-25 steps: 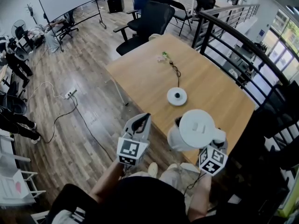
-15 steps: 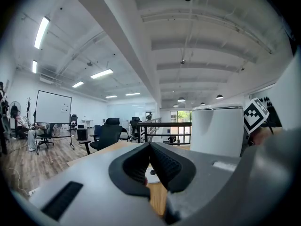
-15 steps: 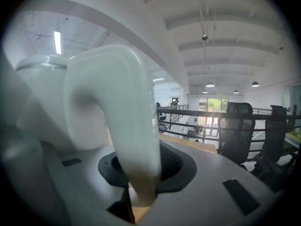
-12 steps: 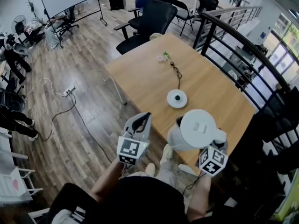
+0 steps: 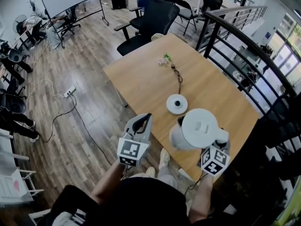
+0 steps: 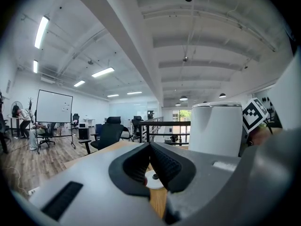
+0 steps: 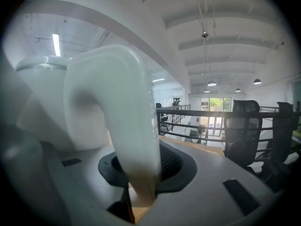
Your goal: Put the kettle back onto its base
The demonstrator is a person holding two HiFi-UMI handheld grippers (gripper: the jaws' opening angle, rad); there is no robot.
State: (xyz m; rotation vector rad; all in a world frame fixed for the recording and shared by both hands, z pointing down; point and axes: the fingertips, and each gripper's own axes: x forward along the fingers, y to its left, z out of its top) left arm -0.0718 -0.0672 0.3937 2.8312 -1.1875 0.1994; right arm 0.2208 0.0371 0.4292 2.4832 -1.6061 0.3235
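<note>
The white kettle (image 5: 196, 129) hangs in the air over the near edge of the wooden table (image 5: 141, 81), lid up. My right gripper (image 5: 217, 142) is shut on its curved handle (image 7: 123, 121), which fills the gap between the pads of that gripper (image 7: 141, 175). The round white base (image 5: 177, 104) lies on the table just beyond the kettle, its black cord (image 5: 178, 75) running away from me. My left gripper (image 5: 140, 124) is shut and holds nothing, level with the kettle and to its left. In the left gripper view the kettle (image 6: 217, 128) is at the right and the base (image 6: 153, 179) shows past the pads.
A small pink and green thing (image 5: 163, 59) lies at the cord's far end. Black office chairs (image 5: 153, 20) stand behind the table, a black railing (image 5: 244, 51) runs along its right side, and a power strip with cable (image 5: 69, 94) lies on the floor at left.
The table and base have slid nearer in the head view; both grippers and the kettle have moved forward, so the kettle is closer to the base. Grips are unchanged.
</note>
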